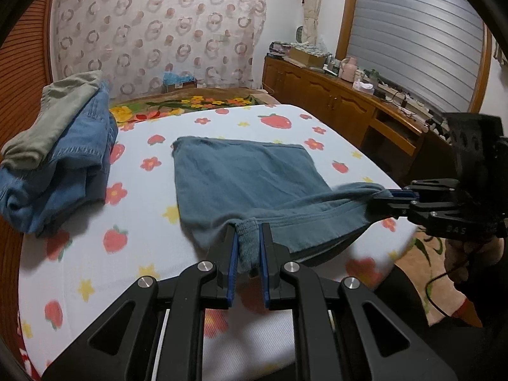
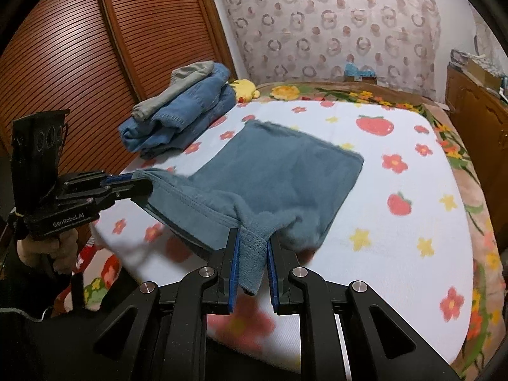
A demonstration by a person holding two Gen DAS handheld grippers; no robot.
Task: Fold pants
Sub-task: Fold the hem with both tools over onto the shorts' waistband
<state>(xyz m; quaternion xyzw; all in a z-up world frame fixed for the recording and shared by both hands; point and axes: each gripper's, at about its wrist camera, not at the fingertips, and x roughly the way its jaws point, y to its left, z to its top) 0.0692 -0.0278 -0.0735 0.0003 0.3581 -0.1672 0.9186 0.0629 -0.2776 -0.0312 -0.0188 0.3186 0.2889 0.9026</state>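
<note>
The teal-blue pants (image 1: 241, 171) lie folded on the strawberry-print bed sheet (image 1: 95, 254), far part flat, near edge lifted. My left gripper (image 1: 248, 231) is shut on one near corner of the pants. My right gripper (image 1: 385, 195) is shut on the other near corner, to the right, holding it above the bed edge. In the right wrist view the pants (image 2: 285, 165) stretch from my right gripper (image 2: 253, 236) to my left gripper (image 2: 139, 181) at the left. The near edge hangs taut between both grippers.
A stack of folded clothes, blue jeans with a grey-green garment on top (image 1: 60, 155), sits at the bed's far left, also in the right wrist view (image 2: 181, 108). A wooden cabinet (image 1: 333, 101) with clutter stands to the right. A louvred wooden door (image 2: 79, 63) is left. A flowered blanket (image 1: 190, 103) lies beyond.
</note>
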